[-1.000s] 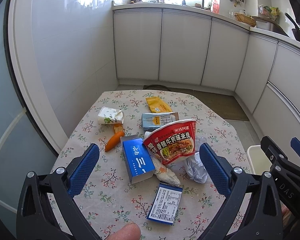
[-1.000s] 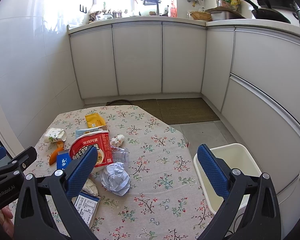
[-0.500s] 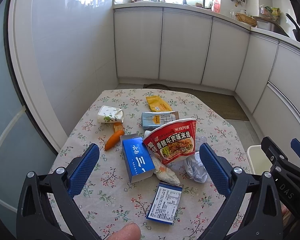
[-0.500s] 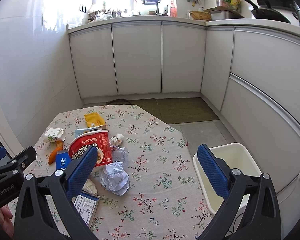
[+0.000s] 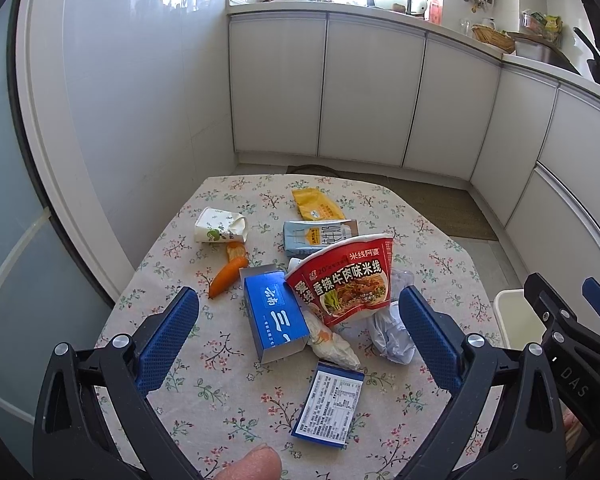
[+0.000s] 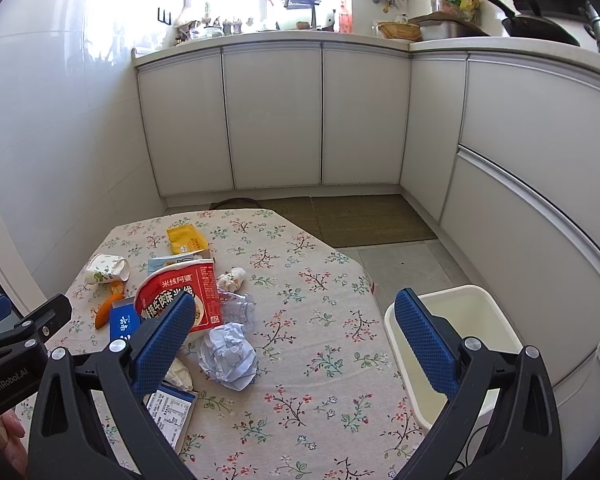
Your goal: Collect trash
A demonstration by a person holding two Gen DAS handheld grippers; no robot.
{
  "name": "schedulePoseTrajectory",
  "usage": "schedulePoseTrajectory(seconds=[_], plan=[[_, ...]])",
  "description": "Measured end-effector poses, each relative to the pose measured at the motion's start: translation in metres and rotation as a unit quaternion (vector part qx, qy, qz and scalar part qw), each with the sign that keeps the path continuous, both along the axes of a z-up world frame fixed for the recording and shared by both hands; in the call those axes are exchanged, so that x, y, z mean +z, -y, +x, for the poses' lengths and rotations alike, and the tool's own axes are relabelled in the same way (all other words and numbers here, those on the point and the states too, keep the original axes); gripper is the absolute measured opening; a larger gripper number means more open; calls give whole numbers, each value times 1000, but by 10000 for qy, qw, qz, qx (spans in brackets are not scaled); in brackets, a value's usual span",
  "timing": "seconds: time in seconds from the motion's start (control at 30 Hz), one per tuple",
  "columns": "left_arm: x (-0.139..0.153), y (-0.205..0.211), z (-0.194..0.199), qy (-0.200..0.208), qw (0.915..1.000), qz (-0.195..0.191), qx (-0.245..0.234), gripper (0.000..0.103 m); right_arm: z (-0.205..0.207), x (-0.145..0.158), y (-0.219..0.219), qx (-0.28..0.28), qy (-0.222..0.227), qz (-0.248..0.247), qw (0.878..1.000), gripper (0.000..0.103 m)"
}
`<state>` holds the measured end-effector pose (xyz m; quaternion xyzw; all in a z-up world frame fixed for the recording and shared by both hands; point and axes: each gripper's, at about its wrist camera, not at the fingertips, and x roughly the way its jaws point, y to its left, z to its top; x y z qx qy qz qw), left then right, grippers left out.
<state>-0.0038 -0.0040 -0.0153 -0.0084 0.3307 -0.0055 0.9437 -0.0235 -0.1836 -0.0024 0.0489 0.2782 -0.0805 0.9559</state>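
**Trash Left Scattered on Kitchen Tabletop**

Both the left tongs (image 5: 298, 332) and right tongs (image 6: 294, 330) were held spread wide, gripping nothing, above the floral tabletop (image 6: 320, 364). A red noodle cup (image 5: 342, 280), blue box (image 5: 274, 316) and crumpled paper (image 6: 228, 354) were clustered mid-frame; a white bin (image 6: 452, 320) was seen lower right.

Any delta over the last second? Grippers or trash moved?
Nothing visibly changed. Left gripper and right gripper both stay open and empty above the table. The noodle cup, blue box, crumpled paper and bin sit where they were.
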Motion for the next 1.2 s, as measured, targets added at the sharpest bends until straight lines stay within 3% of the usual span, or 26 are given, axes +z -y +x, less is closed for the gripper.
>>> schedulePoseTrajectory(seconds=[1.2], plan=[[0, -11, 7, -118, 9998, -80, 103, 96, 6, -3, -2, -80, -145, -103, 9998, 97]])
